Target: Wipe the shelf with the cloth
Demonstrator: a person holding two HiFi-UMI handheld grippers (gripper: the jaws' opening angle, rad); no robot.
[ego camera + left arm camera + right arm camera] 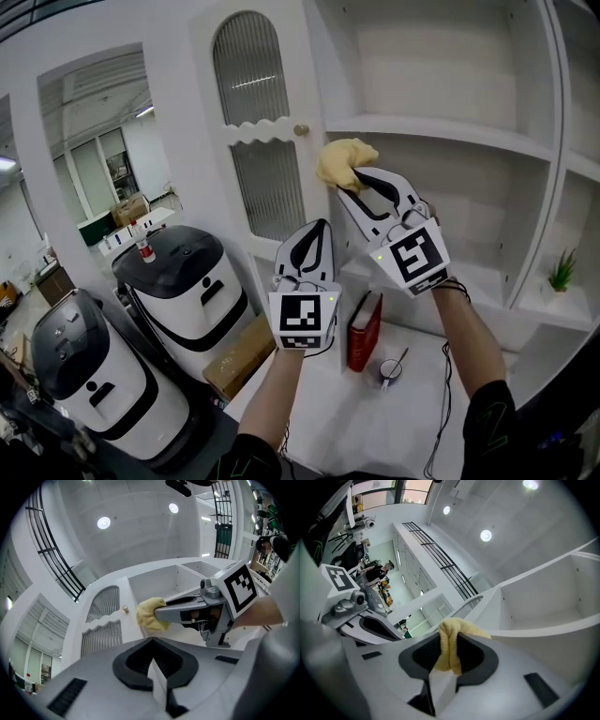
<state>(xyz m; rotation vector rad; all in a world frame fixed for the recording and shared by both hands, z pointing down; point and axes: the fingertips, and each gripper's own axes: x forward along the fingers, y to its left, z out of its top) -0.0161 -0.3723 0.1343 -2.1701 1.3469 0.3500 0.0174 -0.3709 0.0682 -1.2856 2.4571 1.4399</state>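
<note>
A crumpled yellow cloth (344, 161) is pinched in my right gripper (354, 184), which is shut on it and raised just under the left end of the white shelf board (441, 133). In the right gripper view the cloth (451, 645) hangs between the closed jaws, with the shelf (543, 629) running off to the right. My left gripper (316, 241) stands lower and to the left, pointing up, shut with nothing in it. From the left gripper view I see the right gripper (161, 614) side-on with the cloth (149, 614) at its tip.
A white cabinet door (253, 122) with ribbed glass and a small knob (301, 130) stands left of the shelves. Below lie a red book (364, 330) and a small cup (390, 372). A little green plant (562, 272) sits at the right. Two black-and-white robot bodies (183, 277) stand at the left.
</note>
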